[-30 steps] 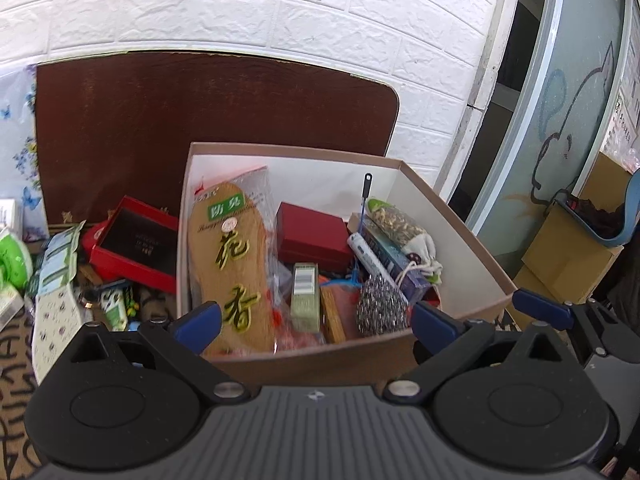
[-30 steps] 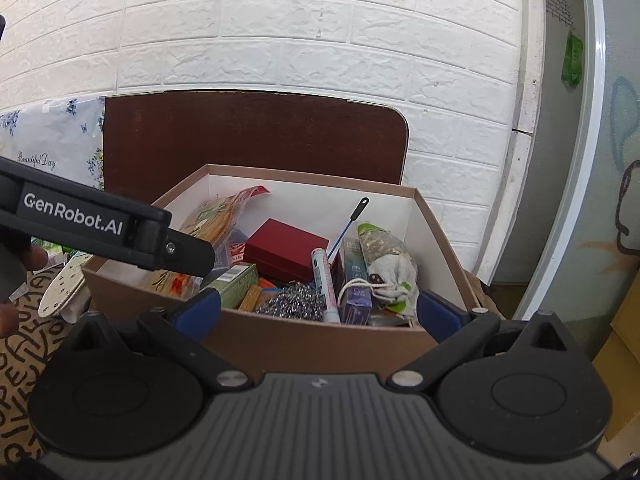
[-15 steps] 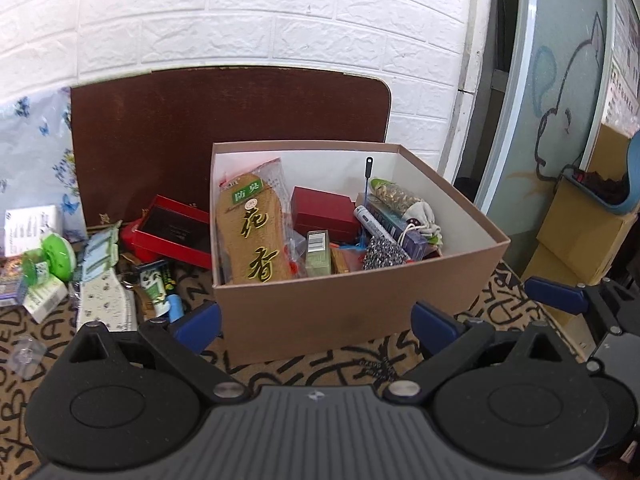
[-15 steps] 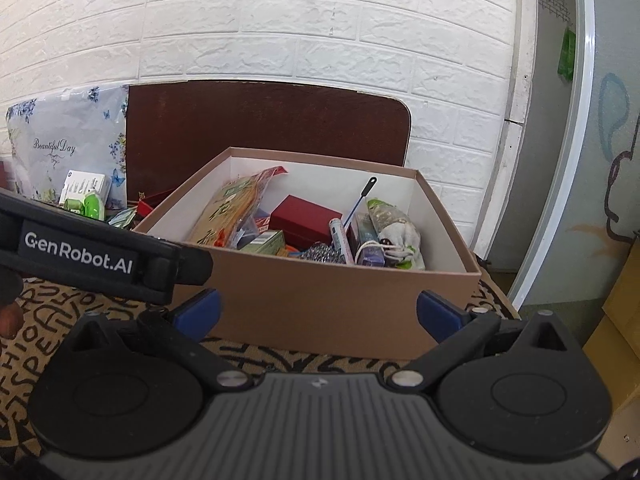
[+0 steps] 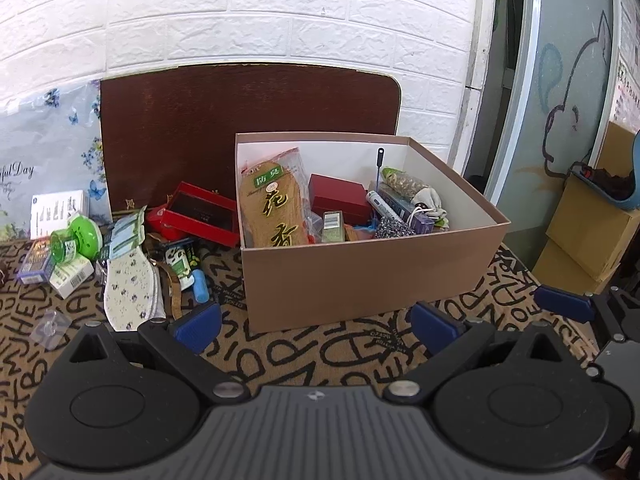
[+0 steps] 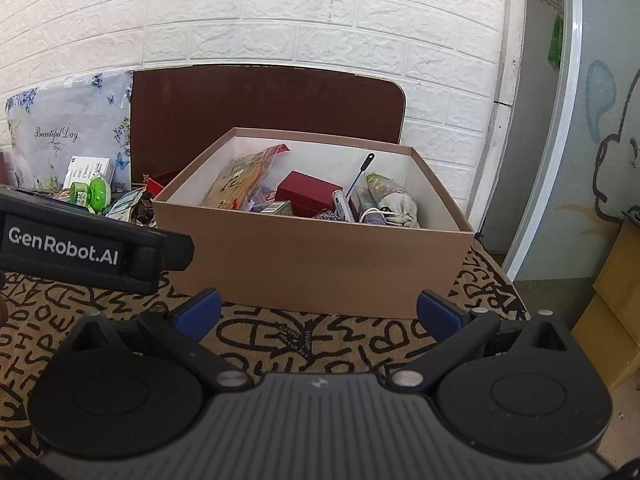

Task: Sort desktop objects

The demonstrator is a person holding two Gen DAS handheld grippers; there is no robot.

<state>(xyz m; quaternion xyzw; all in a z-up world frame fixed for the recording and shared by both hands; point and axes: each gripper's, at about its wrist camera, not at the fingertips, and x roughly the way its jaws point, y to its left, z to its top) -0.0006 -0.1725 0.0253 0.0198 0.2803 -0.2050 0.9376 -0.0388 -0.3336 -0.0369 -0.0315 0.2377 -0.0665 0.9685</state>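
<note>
Hovering near brown cardboard box (image 5: 360, 276): left gripper (image 5: 316, 320), right gripper (image 6: 320, 312), both wide, empty. Unsorted clutter left: white floral insole (image 5: 128, 292), possibly overlapping neighbours; snag risk.

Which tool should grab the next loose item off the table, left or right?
Left, probably. The loose pile lies beside the box on the left tool side, straight ahead of its open fingers. The right tool, also open, faces the box front, with the left tool between it and the pile.
</note>
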